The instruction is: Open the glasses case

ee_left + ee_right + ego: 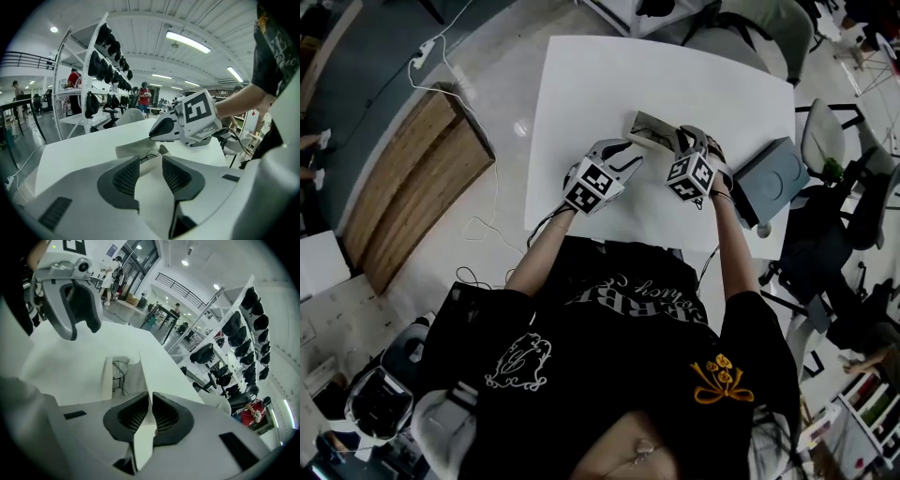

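Observation:
The pale glasses case (651,130) lies on the white table (581,84), between the two grippers. In the right gripper view its thin lid (145,373) stands up edge-on, and my right gripper (150,403) is shut on that lid. Dark-rimmed glasses (120,375) show inside the open case (108,377). My left gripper (151,161) is open, just short of the case (137,149), with nothing between its pads. In the head view the left gripper (632,150) sits at the case's near left and the right gripper (682,139) at its right end.
A grey box (772,178) sits at the table's right edge. Office chairs (823,136) stand to the right and behind. A wooden panel (408,183) and a white cable (441,56) lie on the floor at left. A rack of dark items (101,65) stands beyond the table.

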The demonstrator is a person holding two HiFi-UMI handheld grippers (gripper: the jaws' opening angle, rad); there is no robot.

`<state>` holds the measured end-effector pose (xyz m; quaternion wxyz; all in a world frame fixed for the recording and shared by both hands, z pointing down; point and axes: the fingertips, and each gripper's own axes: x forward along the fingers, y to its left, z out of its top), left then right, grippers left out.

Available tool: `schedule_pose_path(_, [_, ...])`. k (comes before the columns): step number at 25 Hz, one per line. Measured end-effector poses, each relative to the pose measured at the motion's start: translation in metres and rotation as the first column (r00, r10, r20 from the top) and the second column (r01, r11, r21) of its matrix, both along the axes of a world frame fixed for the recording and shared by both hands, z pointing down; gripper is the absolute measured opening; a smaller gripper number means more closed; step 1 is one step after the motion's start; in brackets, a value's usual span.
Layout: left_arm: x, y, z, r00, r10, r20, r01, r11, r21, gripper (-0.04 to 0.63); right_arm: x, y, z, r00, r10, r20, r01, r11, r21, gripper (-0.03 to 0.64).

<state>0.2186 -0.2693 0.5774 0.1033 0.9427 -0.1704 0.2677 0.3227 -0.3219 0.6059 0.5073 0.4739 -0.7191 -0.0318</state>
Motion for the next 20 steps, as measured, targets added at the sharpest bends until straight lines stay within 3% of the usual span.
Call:
schedule_pose_path(12, [-0.008,0.007,-0.009,0.999,-0.049,-0.007,0.049,0.999,0.009,0.148,0.02,-0.031,0.009,1.0,0.01,-0.024,-0.01,1.0,-0.015,0.059])
schedule_pose_path(20, [-0.014,0.013,-0.018,0.997,-0.076,-0.023,0.076,0.997,0.016,0.147,0.009,-0.016,0.0,0.995,0.029,0.092,-0.027,0.999,-0.027,0.083])
